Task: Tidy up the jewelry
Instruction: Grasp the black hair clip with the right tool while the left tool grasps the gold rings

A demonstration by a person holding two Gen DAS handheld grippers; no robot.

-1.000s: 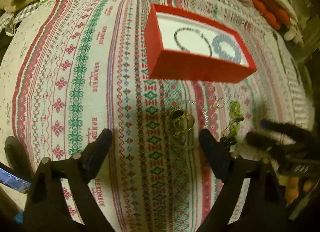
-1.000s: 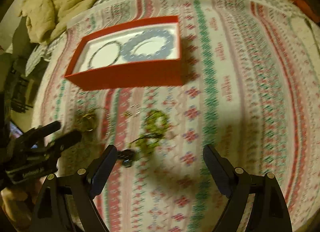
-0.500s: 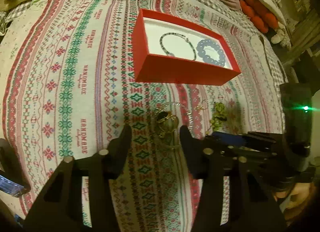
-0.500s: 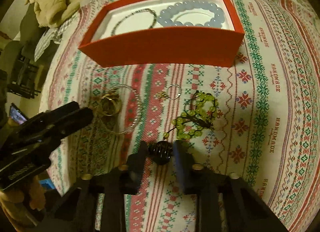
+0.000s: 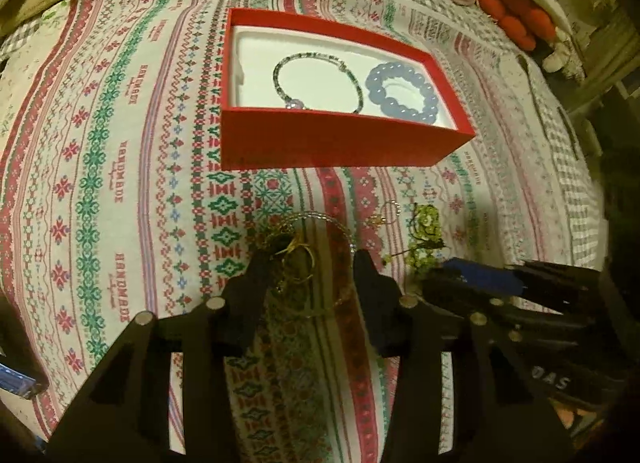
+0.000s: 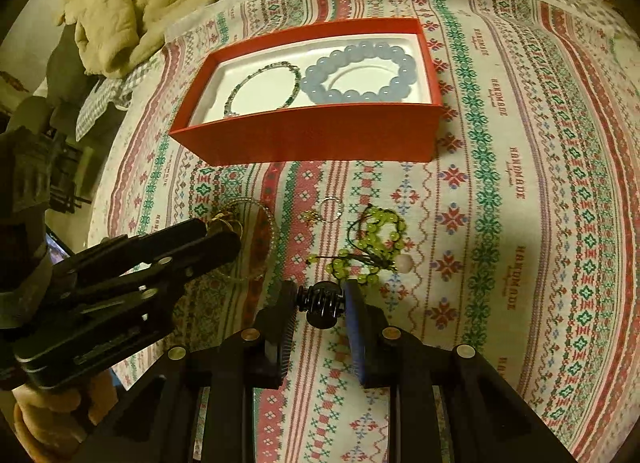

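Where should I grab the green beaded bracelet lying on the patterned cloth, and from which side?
Pinch the green beaded bracelet across one strand of its round loop, on the side toward the red cardboard box. Probably come straight down: it lies flat on the patterned cloth, and its near side trails loose cords that could tangle.

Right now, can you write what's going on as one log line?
right gripper: shut on black hair claw | left gripper: closing around gold rings | red box: two bracelets inside
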